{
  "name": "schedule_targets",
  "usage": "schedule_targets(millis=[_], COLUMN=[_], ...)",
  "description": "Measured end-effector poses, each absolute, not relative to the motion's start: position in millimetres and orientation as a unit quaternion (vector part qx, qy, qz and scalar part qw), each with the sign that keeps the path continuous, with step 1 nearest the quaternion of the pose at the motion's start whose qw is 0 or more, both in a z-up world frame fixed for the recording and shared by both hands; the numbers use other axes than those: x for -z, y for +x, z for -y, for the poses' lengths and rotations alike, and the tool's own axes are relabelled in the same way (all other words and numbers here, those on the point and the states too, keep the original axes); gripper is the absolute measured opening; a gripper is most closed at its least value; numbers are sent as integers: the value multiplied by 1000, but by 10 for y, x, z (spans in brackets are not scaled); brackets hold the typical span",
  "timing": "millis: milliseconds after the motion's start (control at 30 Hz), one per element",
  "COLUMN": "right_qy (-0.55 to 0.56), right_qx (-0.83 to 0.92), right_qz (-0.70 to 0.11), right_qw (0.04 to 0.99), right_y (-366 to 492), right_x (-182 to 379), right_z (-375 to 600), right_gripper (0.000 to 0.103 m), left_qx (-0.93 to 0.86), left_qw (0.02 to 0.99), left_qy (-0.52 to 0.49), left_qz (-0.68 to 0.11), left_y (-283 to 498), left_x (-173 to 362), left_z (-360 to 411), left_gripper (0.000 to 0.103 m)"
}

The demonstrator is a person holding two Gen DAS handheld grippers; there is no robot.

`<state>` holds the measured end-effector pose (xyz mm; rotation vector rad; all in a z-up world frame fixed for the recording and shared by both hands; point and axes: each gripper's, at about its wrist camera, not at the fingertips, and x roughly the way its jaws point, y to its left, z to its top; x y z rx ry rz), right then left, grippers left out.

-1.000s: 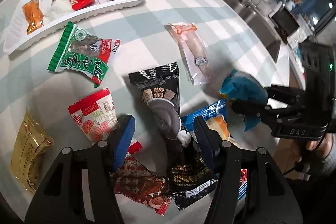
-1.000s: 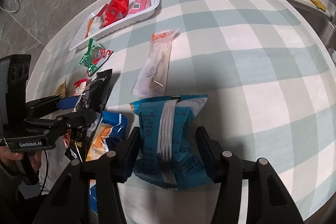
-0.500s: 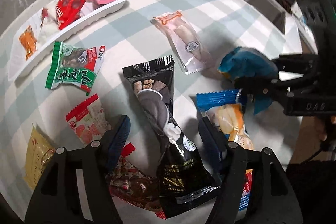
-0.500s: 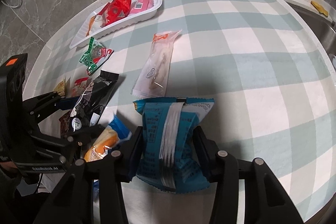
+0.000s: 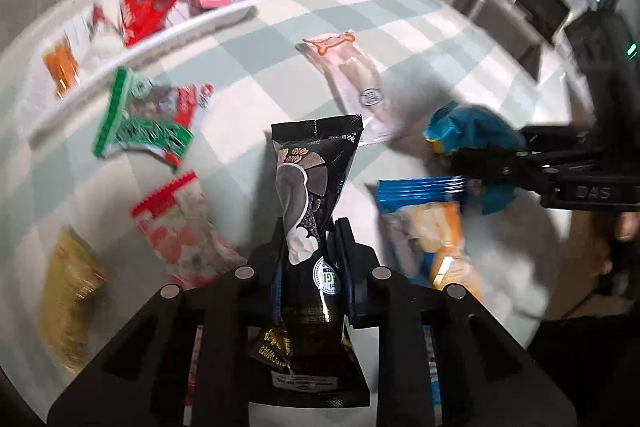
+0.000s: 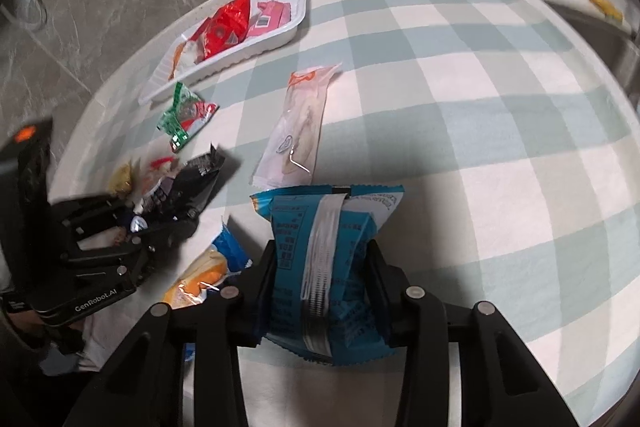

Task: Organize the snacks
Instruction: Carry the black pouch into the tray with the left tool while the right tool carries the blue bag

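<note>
At lower centre, the left gripper (image 5: 308, 239) is closing on a glossy black snack packet (image 5: 310, 187), seemingly printed with nuts; the right gripper (image 6: 320, 259) is closing on a crinkled blue packet (image 6: 324, 259).

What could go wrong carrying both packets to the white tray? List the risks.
1. The left gripper, jaws closing, pinches the long black packet low down, so its free top may flop or snag.
2. The right gripper, jaws closing, squeezes the blue packet; its contents might get crushed.
3. The white tray already holds several packets, so new ones may slide off.
</note>
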<state>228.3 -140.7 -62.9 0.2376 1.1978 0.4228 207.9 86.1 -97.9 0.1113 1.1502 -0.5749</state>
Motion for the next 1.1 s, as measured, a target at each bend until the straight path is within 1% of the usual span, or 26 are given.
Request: schedule_targets(millis=[167,233,333,433,700,1100], right_qy=[252,291,339,362,374,335], right_qx=[-225,-229,-240,-249,-271,-294], right_qz=[-565,-564,-558,-553,-549,-547], right_qw=[753,738,718,708,697,709], right_y=[2320,2321,2331,2370,2644,3357], right_x=[742,765,759,714,592,377], right_z=[1687,1765,1838,1839,1700,1362], right_gripper=[42,42,42,42,42,42], left_qx=[286,290,295,300,291,239], left_qw=[783,779,775,771,777,798], left_qy=[-33,-64,-98,-124,-176,-215], left_qz=[-551,-552,-551,-548,-530,-510], left_y=[2131,2149,2170,2204,2397,2931], left_x=[965,943,877,809,591,378], left_z=[-1030,-1096,-1192,-1262,-1548,-2148], left_gripper=[20,20,20,20,20,20])
